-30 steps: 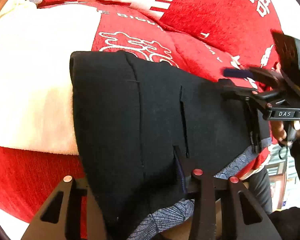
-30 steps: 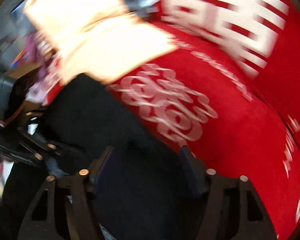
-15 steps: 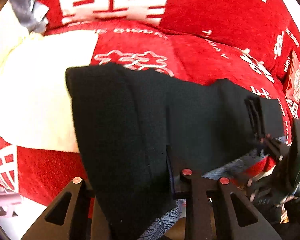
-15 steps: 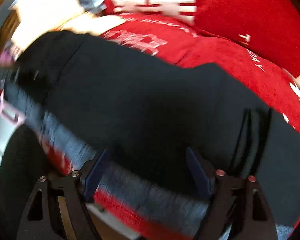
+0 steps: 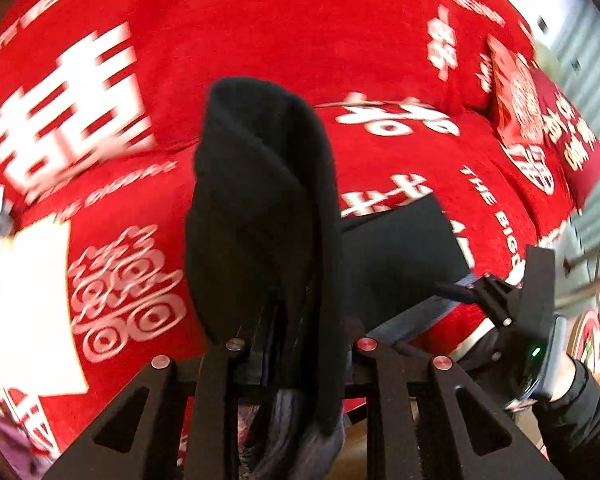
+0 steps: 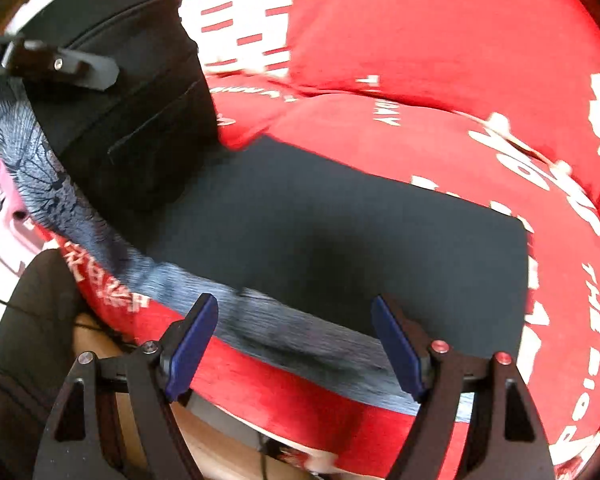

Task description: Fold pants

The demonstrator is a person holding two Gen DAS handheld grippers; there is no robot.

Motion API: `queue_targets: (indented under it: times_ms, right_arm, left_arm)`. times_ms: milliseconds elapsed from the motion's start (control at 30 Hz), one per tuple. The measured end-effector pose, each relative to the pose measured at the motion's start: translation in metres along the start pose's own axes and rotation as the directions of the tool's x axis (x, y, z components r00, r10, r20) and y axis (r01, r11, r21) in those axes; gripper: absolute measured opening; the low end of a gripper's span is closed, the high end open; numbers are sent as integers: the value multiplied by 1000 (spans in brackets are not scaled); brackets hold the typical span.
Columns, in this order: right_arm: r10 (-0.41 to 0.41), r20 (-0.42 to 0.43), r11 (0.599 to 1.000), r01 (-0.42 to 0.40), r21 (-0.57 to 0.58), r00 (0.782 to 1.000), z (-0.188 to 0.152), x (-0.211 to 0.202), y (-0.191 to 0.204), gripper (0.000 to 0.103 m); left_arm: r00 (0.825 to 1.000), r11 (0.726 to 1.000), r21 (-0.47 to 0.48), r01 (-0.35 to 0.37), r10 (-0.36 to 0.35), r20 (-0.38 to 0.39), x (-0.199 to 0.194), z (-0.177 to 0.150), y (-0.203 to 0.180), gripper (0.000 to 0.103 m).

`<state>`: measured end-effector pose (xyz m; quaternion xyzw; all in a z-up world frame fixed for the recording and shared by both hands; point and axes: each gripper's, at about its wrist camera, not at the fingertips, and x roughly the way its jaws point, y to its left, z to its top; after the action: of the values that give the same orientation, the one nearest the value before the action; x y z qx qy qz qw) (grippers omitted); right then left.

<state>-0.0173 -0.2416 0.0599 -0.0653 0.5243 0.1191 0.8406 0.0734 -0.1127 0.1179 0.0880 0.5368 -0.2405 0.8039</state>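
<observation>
The black pants (image 6: 340, 232) lie partly flat on the red sofa cover (image 6: 440, 60). My left gripper (image 5: 290, 332) is shut on a bunched end of the pants (image 5: 260, 208) and holds it up in a hanging fold, the pads buried in the cloth. The right wrist view shows that same left gripper (image 6: 60, 66) at top left, with the lifted part draped below it. My right gripper (image 6: 296, 344) stands open over the near edge of the flat part, its blue pads (image 6: 196, 340) wide apart and touching nothing. It also shows at the right (image 5: 472, 294) in the left wrist view.
A grey patterned cloth (image 6: 112, 248) runs along the sofa's front edge under the pants. A cream cloth (image 5: 24, 304) lies at the left and a red cushion (image 5: 520, 92) at the far right. A dark-clad leg (image 6: 28, 320) is at lower left, and a wrist with a watch (image 5: 540, 364) at lower right.
The left gripper closed on the pants' near edge, then rose and swung right with the cloth bunched in it. The right gripper slid right along the pants and stayed open.
</observation>
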Motion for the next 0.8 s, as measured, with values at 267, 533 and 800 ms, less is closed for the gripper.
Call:
queue_targets:
  times_ms: [267, 533, 800]
  right_arm:
    - [-8, 17, 994, 6, 111, 1000, -38, -13, -43, 82]
    - [34, 74, 984, -47, 171, 997, -61, -19, -62, 82]
    - [80, 114, 977, -100, 191, 990, -62, -20, -69, 83]
  left_arm:
    - [991, 990, 137, 20, -1, -135, 74, 51, -123, 20]
    - [946, 992, 128, 4, 38, -321, 180, 57, -159, 33]
    - [965, 991, 86, 107, -82, -250, 130, 71, -155, 85]
